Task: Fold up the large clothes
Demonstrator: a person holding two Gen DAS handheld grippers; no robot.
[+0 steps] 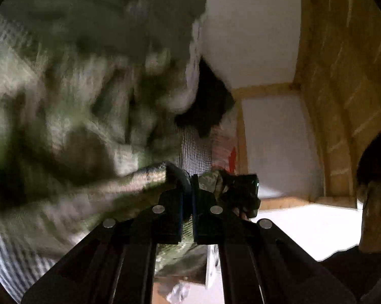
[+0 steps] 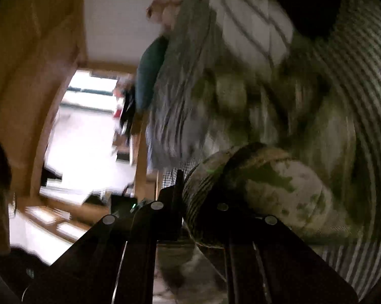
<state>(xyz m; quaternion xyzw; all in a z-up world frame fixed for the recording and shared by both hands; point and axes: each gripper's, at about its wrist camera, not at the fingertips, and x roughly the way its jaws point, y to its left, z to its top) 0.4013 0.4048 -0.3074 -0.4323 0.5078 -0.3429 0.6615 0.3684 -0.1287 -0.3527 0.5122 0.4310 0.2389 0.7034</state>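
Both the left gripper and right gripper are clamping the 1 soft, heavy-draping camouflage garment at its hem.

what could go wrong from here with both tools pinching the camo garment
1. The left tool grips only a thin edge of the camo garment, so the hem could slip out.
2. At the right tool the cloth is bunched in a roll, so the fold may come out uneven.
3. Loose fabric trails over the striped bedding and may drag it.
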